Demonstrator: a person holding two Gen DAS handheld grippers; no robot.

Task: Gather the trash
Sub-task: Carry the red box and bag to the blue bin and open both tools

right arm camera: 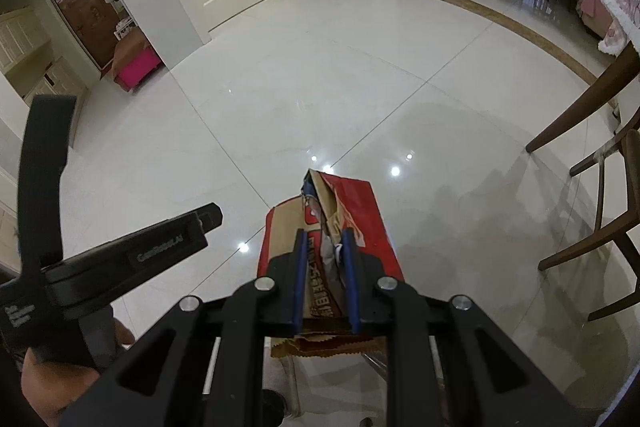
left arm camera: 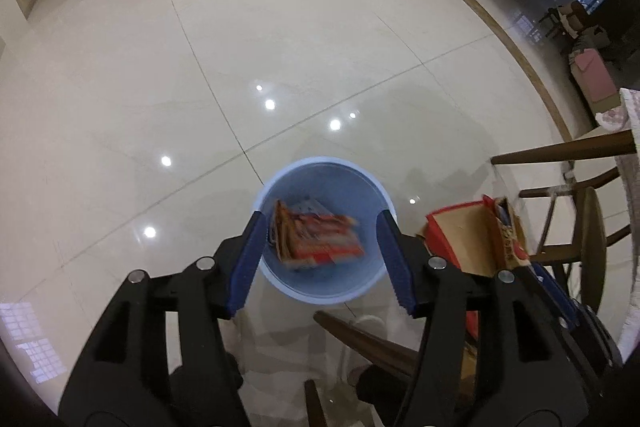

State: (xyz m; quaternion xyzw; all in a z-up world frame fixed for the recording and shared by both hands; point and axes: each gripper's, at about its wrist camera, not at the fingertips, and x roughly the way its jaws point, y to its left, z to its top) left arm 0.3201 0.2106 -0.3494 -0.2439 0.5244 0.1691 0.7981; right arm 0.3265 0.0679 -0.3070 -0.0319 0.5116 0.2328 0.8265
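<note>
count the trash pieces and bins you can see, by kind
blue bin: 1
red and orange packet inside the bin: 1
red and brown paper bag clamped in the right hand-held gripper: 1
total: 3

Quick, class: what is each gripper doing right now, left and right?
Left gripper: open, holding nothing; a blurred orange-red wrapper lies in the round light-blue plastic bin below.
Right gripper: shut on a crumpled red and brown paper bag.

bin (left arm camera: 276, 183): light blue | wrapper (left arm camera: 316, 239): orange-red, white | paper bag (right arm camera: 360, 211): red, brown | floor (left arm camera: 280, 27): glossy white
</note>
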